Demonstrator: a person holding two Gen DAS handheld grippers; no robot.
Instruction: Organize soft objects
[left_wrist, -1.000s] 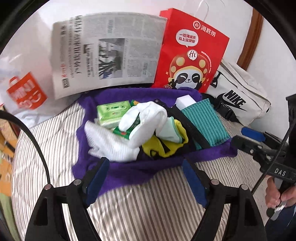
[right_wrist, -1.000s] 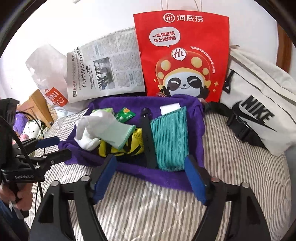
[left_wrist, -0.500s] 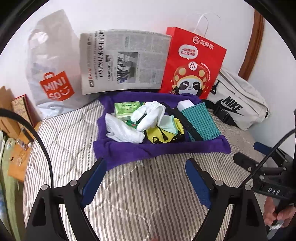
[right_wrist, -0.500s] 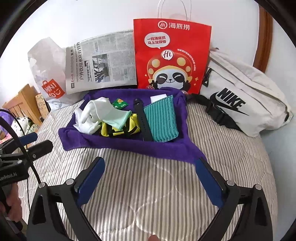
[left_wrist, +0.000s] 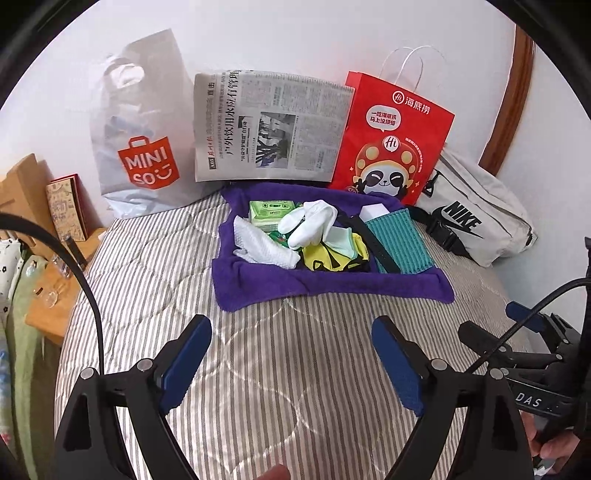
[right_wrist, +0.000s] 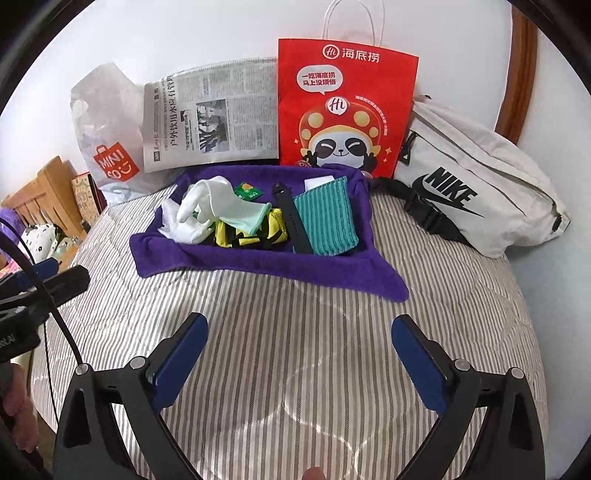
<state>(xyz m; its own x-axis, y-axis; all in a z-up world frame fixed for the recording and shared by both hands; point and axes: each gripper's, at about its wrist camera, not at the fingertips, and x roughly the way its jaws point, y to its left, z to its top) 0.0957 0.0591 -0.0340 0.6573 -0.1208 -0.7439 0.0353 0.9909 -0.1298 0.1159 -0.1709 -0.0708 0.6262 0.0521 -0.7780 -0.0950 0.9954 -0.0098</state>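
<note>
Left gripper (left_wrist: 291, 360): jaws spread wide, nothing between the blue pads, positioned over bare striped bedding (left_wrist: 280, 387) in the lower centre of its frame. Right gripper (right_wrist: 299, 354): jaws likewise wide apart and empty, over the same bedding in the lower centre of its own frame.

Beyond both grippers, in the centre of each view, lies the purple towel (left_wrist: 325, 286), with its edges turned up around a pile of small items. On it: white socks (left_wrist: 310, 221) draped at the upper left of the pile, a pale green cloth (right_wrist: 245, 218), a yellow garment (left_wrist: 332, 256), a black strap (right_wrist: 291, 218) and a teal striped cloth (right_wrist: 325, 218) at the right.

Handling, as a judgement: all items are light, limp and non-fragile. They will sag and drag neighbours when lifted. Pinch the socks at a raised fold, not at a flat area. Take the teal cloth at its near free edge. The towel is thick; grip a corner.

Behind the towel, against the wall: a plastic bag (left_wrist: 140, 147), a newspaper (left_wrist: 269, 129), a red bag (left_wrist: 391, 140), a white bag (left_wrist: 476, 221).
</note>
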